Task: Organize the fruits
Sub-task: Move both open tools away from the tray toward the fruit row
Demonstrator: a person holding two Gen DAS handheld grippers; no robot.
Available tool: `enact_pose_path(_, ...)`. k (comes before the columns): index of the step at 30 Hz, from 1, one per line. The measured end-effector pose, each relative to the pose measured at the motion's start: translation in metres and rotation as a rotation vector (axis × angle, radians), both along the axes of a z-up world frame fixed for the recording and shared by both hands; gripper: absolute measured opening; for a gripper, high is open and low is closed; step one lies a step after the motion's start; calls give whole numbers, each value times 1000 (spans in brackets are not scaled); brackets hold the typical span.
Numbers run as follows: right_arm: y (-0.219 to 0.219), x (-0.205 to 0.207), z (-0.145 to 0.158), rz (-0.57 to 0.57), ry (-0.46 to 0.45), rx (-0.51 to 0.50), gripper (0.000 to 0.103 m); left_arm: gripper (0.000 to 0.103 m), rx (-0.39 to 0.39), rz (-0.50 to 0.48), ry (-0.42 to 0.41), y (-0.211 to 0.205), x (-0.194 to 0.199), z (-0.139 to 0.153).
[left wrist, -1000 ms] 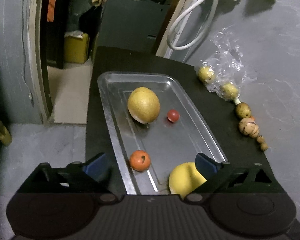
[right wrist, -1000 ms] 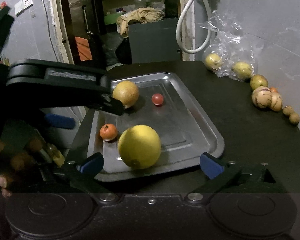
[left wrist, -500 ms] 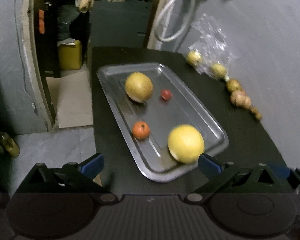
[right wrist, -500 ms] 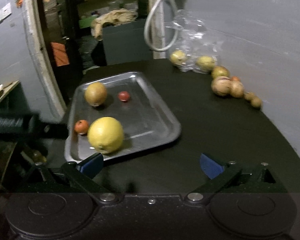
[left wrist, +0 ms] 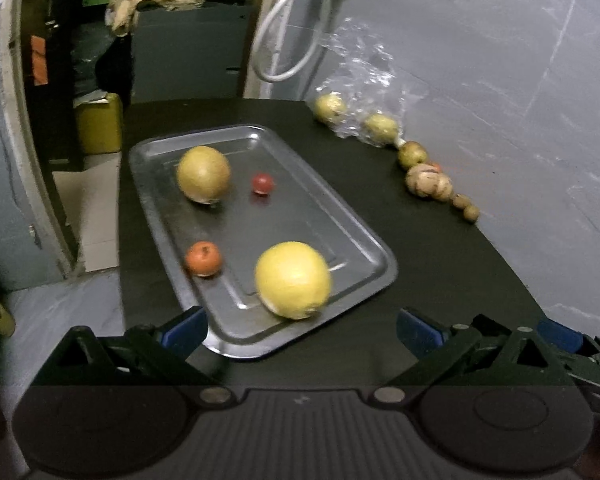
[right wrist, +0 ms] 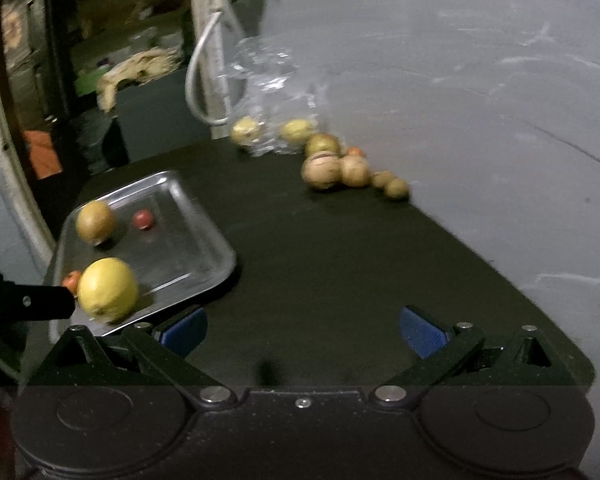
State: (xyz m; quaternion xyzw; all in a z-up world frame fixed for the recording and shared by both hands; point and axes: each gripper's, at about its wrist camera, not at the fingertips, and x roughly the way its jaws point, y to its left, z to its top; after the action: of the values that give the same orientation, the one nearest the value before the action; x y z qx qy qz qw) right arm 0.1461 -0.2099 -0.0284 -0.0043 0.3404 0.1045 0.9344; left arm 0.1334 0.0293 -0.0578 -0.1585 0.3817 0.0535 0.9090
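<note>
A: What is on the black table [left wrist: 440,264]?

B: A metal tray [left wrist: 364,240] holding four fruits: a large yellow citrus [left wrist: 293,279] at its near end, a small orange fruit [left wrist: 203,258] to the left of it, a yellow-brown pear-like fruit [left wrist: 203,174] farther back, and a small red fruit [left wrist: 263,183] beside that. More fruit [right wrist: 332,168] lies in a row by the grey wall, next to a clear plastic bag [right wrist: 274,92] with two yellow fruits inside.

A: And the tools?

B: The left gripper [left wrist: 300,326] hovers over the tray's near end, fingers spread, holding nothing. The right gripper [right wrist: 302,326] is over bare table, also spread and empty.

A: Any writing?

B: None is readable; both views are blurred.
</note>
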Motion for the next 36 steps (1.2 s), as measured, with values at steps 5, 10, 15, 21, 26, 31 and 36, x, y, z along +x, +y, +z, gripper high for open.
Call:
enact_pose_path(5, -17, 5, -3, -71, -2, -14, 102, 102, -1, -47, 9, -18, 12, 0)
enact_pose_path(10, -30, 11, -4, -116, -6, -29, 102, 102, 2, -78, 15, -32, 31, 0)
enact_pose_path(15, -36, 20, -10, -124, 8, -49, 102, 102, -1, -86, 25, -42, 50, -1)
enact_pose_path(21, -42, 36, -16, -114, 27, -61, 102, 102, 1, -93, 39, -53, 74, -4)
enact_pose_path(26, -47, 53, -20, -94, 28, -80, 102, 102, -2, -92, 51, -62, 99, -9)
enact_pose_path(31, -50, 78, -25, -50, 18, -111, 102, 102, -14, -92, 60, -69, 128, -13)
enact_pose_path(36, -48, 102, -31, 10, 9, -135, 102, 102, -5, -113, 73, -77, 162, -17)
